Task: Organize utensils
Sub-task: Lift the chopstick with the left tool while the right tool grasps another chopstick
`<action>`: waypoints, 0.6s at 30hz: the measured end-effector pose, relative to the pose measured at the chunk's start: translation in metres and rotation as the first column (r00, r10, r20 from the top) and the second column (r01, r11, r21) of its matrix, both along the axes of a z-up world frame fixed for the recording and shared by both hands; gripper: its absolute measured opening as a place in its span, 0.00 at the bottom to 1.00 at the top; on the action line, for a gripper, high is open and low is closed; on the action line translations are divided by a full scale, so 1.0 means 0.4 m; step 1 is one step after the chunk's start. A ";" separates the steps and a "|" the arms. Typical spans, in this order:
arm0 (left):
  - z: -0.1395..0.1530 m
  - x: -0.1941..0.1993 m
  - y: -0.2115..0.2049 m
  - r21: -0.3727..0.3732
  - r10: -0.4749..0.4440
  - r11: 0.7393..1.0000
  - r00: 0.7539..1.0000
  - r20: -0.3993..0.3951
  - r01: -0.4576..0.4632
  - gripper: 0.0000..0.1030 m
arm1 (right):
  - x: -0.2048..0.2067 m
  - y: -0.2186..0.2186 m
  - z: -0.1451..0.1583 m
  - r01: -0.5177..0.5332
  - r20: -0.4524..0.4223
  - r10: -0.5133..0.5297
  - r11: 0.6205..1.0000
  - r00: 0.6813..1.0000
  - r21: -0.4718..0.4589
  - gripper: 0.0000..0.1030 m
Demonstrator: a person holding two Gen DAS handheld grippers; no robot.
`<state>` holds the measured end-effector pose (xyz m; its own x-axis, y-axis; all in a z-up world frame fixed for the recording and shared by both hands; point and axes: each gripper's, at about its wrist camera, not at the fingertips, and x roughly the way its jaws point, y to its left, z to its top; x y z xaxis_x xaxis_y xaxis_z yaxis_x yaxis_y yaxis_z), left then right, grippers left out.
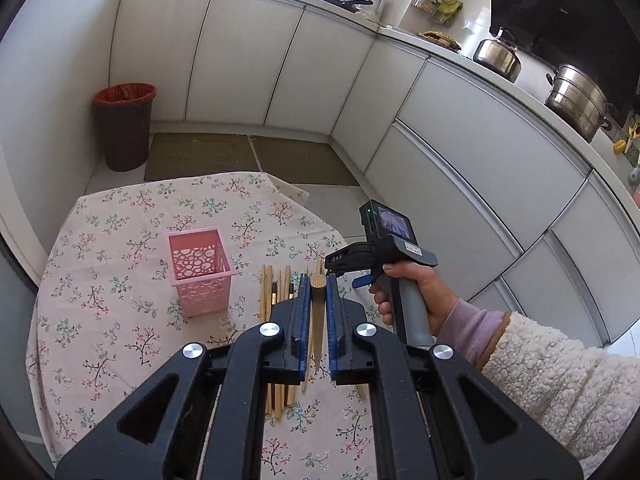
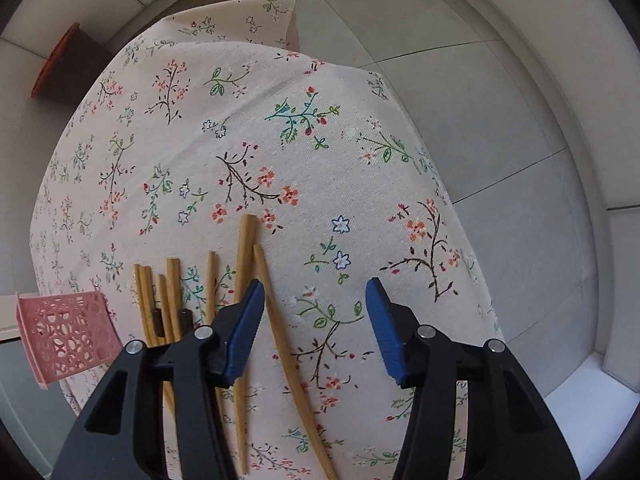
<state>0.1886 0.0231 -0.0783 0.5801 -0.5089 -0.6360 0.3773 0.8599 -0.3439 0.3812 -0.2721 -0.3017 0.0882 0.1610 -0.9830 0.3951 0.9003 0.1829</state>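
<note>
**Chopstick in my left jaws, right jaws wide over the table**

White kitchen cabinets (image 1: pixel 244 60) curve around me, with a brown bin (image 1: pixel 125 126) in the corner and a floral tablecloth (image 1: pixel 120 320) covering the table below. On the counter to the right stand a kettle (image 1: pixel 498 55) and a steel pot (image 1: pixel 578 100).

My left gripper (image 1: pixel 318 292) has its blue pads closed narrowly on a single wooden chopstick (image 1: pixel 319 312), which stands nearly end-on to my camera, its round butt end showing between the pad tips and its shaft tapering back toward me. The pink basket (image 1: pixel 200 270) stands upright on the cloth to the left of my fingers, apart from them. The remaining chopsticks (image 1: pixel 276 292) lie side by side on the cloth between the basket and my jaws, partly hidden beneath my left finger.

My right gripper (image 2: pixel 316 320) hangs over the table with its jaws spread wide, holding nothing. In its camera the loose chopsticks (image 2: pixel 172 300) lie in a row left of my left pad, and one chopstick (image 2: pixel 288 360) slants across the cloth between the pads. The basket (image 2: pixel 68 344) shows at the far left edge. From the left wrist view, the right hand (image 1: pixel 416 292) grips that tool's handle beside my left gripper.
</note>
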 end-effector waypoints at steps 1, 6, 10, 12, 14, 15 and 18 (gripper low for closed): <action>0.002 -0.001 0.004 -0.005 0.003 1.000 1.000 0.002 -0.003 0.06 | -0.001 0.001 0.010 -0.002 0.012 0.002 1.000 1.000 -0.005 0.51; 0.004 -0.007 0.006 -0.011 0.000 1.000 1.000 0.007 0.000 0.06 | 0.009 0.043 0.033 -0.081 0.019 0.082 0.994 0.996 -0.067 0.50; 0.010 -0.012 0.006 -0.014 0.001 1.000 1.000 0.011 0.000 0.06 | 0.024 0.090 -0.014 -0.135 -0.016 0.134 0.986 0.991 -0.099 0.31; 0.014 -0.014 0.010 -0.017 0.003 1.000 1.000 0.013 -0.003 0.06 | 0.027 0.105 -0.004 -0.179 0.003 0.180 0.977 0.984 -0.119 0.13; 0.017 -0.014 0.011 -0.015 0.008 1.000 1.000 0.011 -0.008 0.06 | 0.032 0.114 -0.002 -0.191 0.006 0.192 0.978 0.981 -0.086 0.05; 0.020 -0.015 0.012 -0.013 0.011 1.000 1.000 0.012 -0.011 0.06 | 0.031 0.114 0.002 -0.187 0.012 0.188 0.980 0.982 -0.072 0.05; 0.032 -0.023 0.015 -0.008 0.024 1.000 1.000 0.019 -0.024 0.06 | 0.001 0.102 0.025 -0.161 0.072 0.162 0.987 0.984 -0.026 0.05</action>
